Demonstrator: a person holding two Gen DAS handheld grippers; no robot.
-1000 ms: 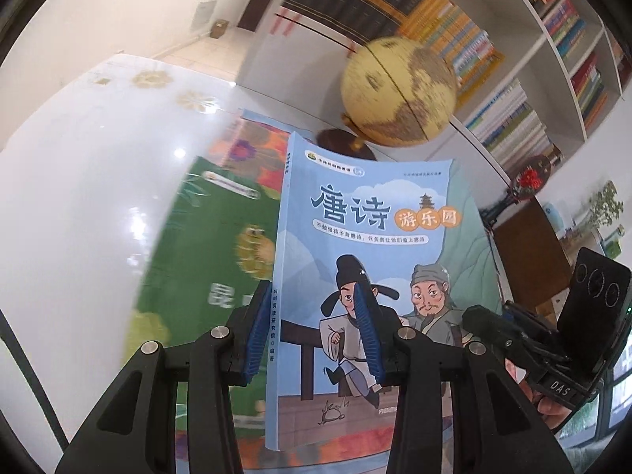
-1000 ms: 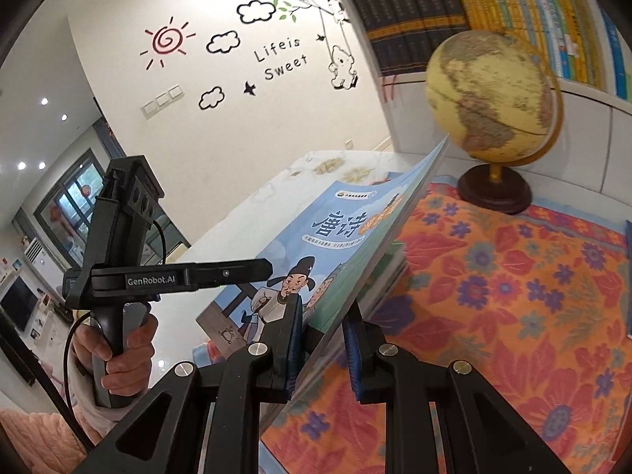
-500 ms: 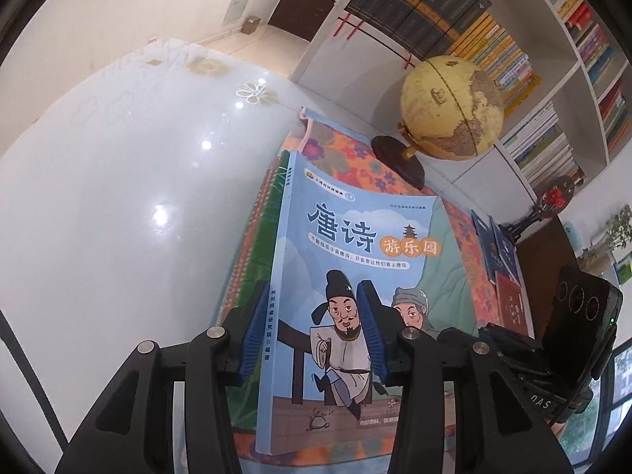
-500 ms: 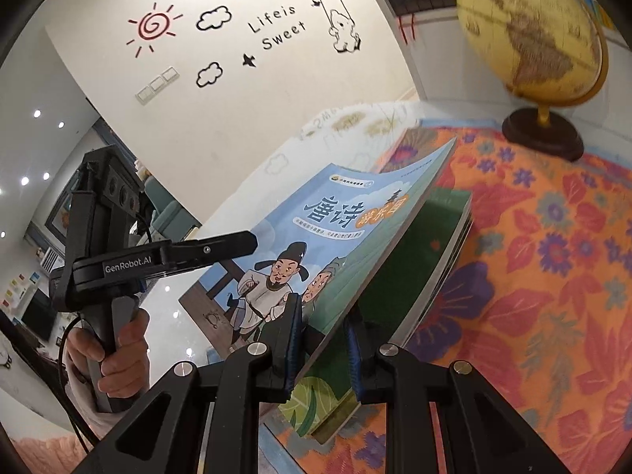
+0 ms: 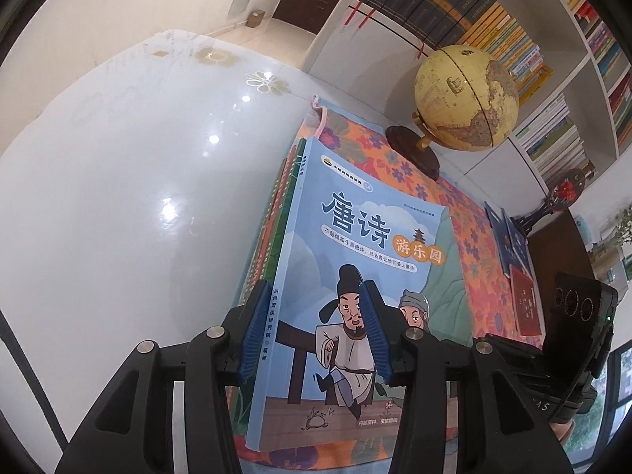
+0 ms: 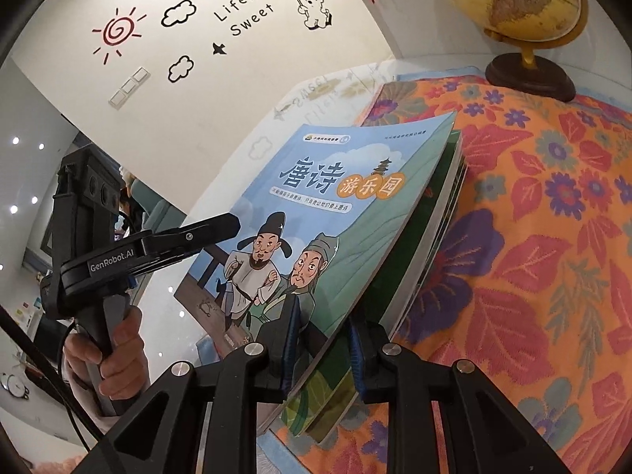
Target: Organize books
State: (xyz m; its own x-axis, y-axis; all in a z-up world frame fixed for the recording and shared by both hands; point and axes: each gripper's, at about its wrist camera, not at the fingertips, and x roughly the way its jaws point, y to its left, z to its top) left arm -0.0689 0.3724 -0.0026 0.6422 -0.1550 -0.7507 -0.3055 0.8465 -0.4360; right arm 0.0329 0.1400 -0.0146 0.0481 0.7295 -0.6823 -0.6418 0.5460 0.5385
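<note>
A blue picture book [image 5: 355, 245] with two cartoon men on its cover lies on top of a stack of books [image 5: 278, 213]; it also shows in the right wrist view [image 6: 316, 213]. My left gripper [image 5: 314, 331] straddles the book's spine edge, one pad on the cover, one beside the spine. My right gripper [image 6: 322, 345] is shut on the book's opposite long edge, which is still lifted a little off the green book [image 6: 410, 276] below. The left gripper shows in the right wrist view [image 6: 213, 233] at the book's far side.
The stack sits on an orange flowered cloth [image 6: 533, 237] on a glossy white table [image 5: 118, 197]. A globe on a dark stand [image 5: 464, 98] stands behind the stack. More books [image 5: 513, 260] lie at the cloth's far end. Bookshelves [image 5: 572, 79] fill the wall.
Both grippers have lowered the blue book from a raised, tilted hold down onto the stack. It now covers the green book that was showing a second ago.
</note>
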